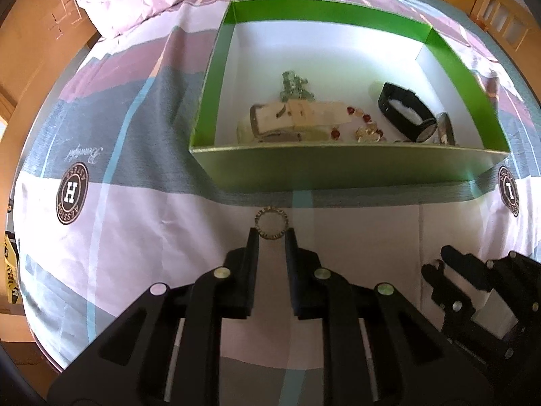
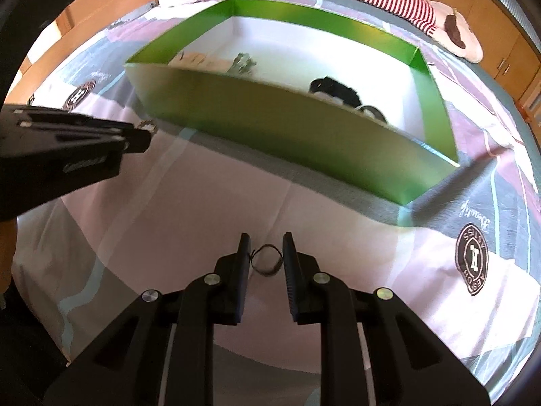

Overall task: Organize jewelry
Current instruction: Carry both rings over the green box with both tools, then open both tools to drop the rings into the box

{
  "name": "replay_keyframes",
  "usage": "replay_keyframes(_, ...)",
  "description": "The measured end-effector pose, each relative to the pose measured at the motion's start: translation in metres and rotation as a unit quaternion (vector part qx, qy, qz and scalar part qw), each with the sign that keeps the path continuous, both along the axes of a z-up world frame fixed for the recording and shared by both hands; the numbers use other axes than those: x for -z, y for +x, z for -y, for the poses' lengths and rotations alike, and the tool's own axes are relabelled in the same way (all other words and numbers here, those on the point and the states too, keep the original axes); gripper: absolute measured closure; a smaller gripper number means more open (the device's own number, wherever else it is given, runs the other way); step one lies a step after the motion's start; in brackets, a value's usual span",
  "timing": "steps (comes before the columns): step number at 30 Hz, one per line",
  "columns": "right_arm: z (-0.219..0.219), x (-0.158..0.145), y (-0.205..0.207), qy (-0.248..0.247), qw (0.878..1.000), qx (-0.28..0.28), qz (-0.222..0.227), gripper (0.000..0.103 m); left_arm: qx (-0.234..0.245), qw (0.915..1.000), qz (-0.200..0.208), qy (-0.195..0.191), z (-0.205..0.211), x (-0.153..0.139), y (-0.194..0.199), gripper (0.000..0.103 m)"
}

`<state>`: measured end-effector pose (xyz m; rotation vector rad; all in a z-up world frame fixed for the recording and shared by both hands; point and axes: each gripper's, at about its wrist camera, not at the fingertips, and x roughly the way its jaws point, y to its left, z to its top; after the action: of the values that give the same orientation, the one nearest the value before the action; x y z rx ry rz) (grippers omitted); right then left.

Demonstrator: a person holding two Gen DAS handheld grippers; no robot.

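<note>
Your left gripper (image 1: 272,230) pinching one ring (image 1: 272,222), right gripper (image 2: 266,252) parted around one dark loop (image 2: 267,260), one green box (image 1: 338,165) upper frame, contents partly hidden behind its near wall.

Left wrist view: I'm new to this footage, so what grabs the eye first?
The green box on the patterned bedspread dominates, holding a black watch and a beige strap. Just before it, the left claw pinches a small metal ring.
</note>
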<state>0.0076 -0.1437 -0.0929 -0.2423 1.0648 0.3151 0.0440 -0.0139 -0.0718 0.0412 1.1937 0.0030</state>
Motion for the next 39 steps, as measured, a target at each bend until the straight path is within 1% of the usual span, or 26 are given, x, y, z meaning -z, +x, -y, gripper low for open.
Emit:
replay_keyframes(3,0.006,-0.009,0.003,0.007,1.0,0.008,0.01,0.083,0.006,0.9997,0.023,-0.009,0.001,-0.012,-0.006,0.087)
replay_keyframes(7,0.013,-0.029,0.005,0.028,0.999,0.019,0.032,0.083,0.021,0.9971,0.072,-0.013,0.005,-0.035,-0.015,0.087)
replay_keyframes(10,0.016,-0.044,0.005,0.044,0.997,0.022,0.054,0.083,0.033,0.9936,0.108,-0.006,0.006,-0.047,-0.019,0.087)
replay_keyframes(13,0.019,-0.054,0.004,0.057,0.996,0.022,0.072,0.083,0.04,0.9902,0.134,0.0,0.006,-0.056,-0.02,0.087)
replay_keyframes(16,0.024,-0.06,0.004,0.064,0.994,0.024,0.084,0.083,0.047,0.9875,0.15,-0.001,0.009,-0.061,-0.021,0.087)
replay_keyframes(19,0.029,-0.062,0.007,0.07,0.994,0.03,0.081,0.083,0.05,0.9874,0.15,-0.001,0.011,-0.06,-0.019,0.087)
replay_keyframes(20,0.03,-0.061,0.008,0.073,0.994,0.027,0.073,0.083,0.049,0.9878,0.148,-0.002,0.01,-0.06,-0.019,0.087)
replay_keyframes(22,0.024,-0.051,0.008,0.07,0.997,0.002,0.044,0.082,0.048,0.9886,0.143,-0.003,0.009,-0.057,-0.018,0.087)
replay_keyframes(23,0.017,-0.04,0.007,0.056,0.998,-0.018,0.015,0.071,0.047,0.9889,0.141,-0.005,0.008,-0.057,-0.018,0.087)
replay_keyframes(24,0.011,-0.028,0.005,0.033,0.999,-0.027,-0.001,0.049,0.046,0.9891,0.14,-0.007,0.007,-0.056,-0.018,0.087)
replay_keyframes(25,0.007,-0.02,0.004,0.015,0.999,-0.031,-0.006,0.042,0.045,0.9893,0.138,-0.009,0.006,-0.056,-0.017,0.087)
replay_keyframes(26,0.001,-0.008,0.001,-0.01,0.999,-0.042,-0.014,0.041,0.044,0.9895,0.137,-0.009,0.006,-0.055,-0.017,0.087)
replay_keyframes(28,-0.007,0.01,-0.002,-0.03,0.997,-0.058,-0.033,0.041,0.045,0.9897,0.136,-0.008,0.006,-0.055,-0.017,0.087)
replay_keyframes(29,-0.009,0.017,-0.002,-0.036,0.997,-0.059,-0.042,0.043,0.045,0.9896,0.136,-0.008,0.006,-0.055,-0.017,0.087)
replay_keyframes(30,-0.009,0.021,-0.002,-0.033,0.997,-0.059,-0.047,0.049,0.045,0.9896,0.136,-0.008,0.007,-0.055,-0.017,0.087)
replay_keyframes(31,-0.01,0.019,-0.003,-0.027,0.997,-0.06,-0.045,0.052,0.046,0.9896,0.136,-0.008,0.007,-0.055,-0.017,0.087)
replay_keyframes(32,-0.01,0.017,-0.002,-0.022,0.997,-0.062,-0.046,0.069,0.046,0.9897,0.136,-0.007,0.007,-0.054,-0.017,0.087)
replay_keyframes(33,-0.011,0.014,-0.002,-0.019,0.997,-0.063,-0.046,0.084,0.045,0.9897,0.136,-0.007,0.006,-0.054,-0.017,0.087)
replay_keyframes(37,-0.011,0.01,0.0,-0.013,0.997,-0.058,-0.04,0.084,0.041,0.9896,0.138,-0.01,0.004,-0.056,-0.017,0.087)
replay_keyframes(39,-0.009,0.002,0.001,-0.005,0.998,-0.054,-0.024,0.084,0.036,0.9892,0.141,-0.013,0.002,-0.058,-0.016,0.087)
